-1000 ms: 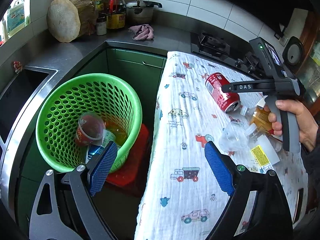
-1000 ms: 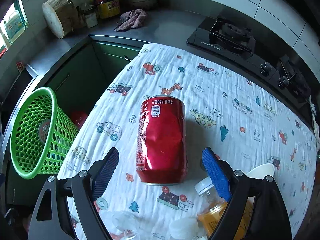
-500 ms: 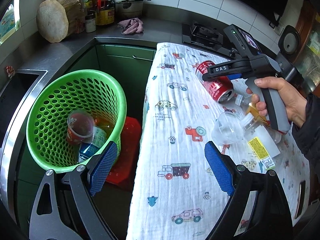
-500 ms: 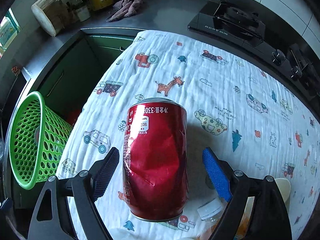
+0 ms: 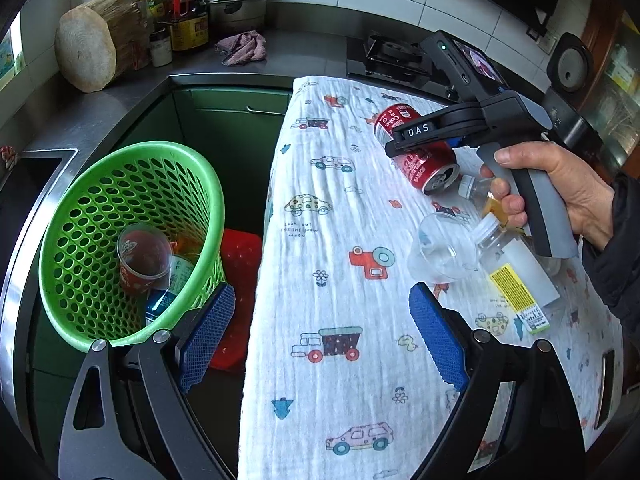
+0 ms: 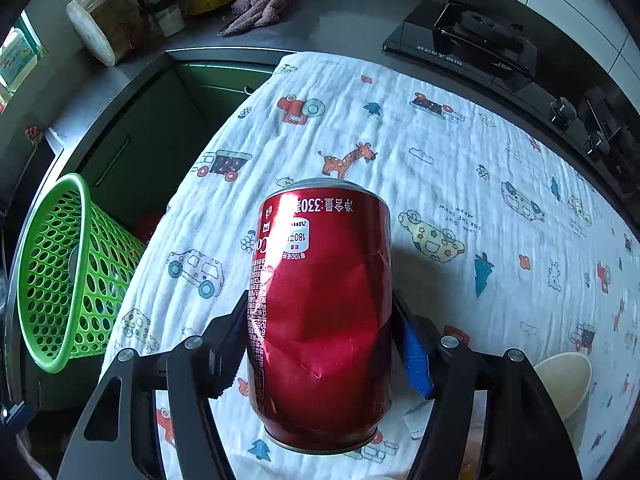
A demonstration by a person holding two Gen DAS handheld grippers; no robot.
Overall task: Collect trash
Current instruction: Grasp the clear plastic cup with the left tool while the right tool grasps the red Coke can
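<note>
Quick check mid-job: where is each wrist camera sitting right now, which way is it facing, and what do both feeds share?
Left wrist: on the left gripper, jaws open and empty, looking down over the table edge; the person's hand holding the right gripper shows.
Right wrist: on the right gripper, facing steeply down, jaws closing around the red can.
Shared: can, green basket, printed cloth.
</note>
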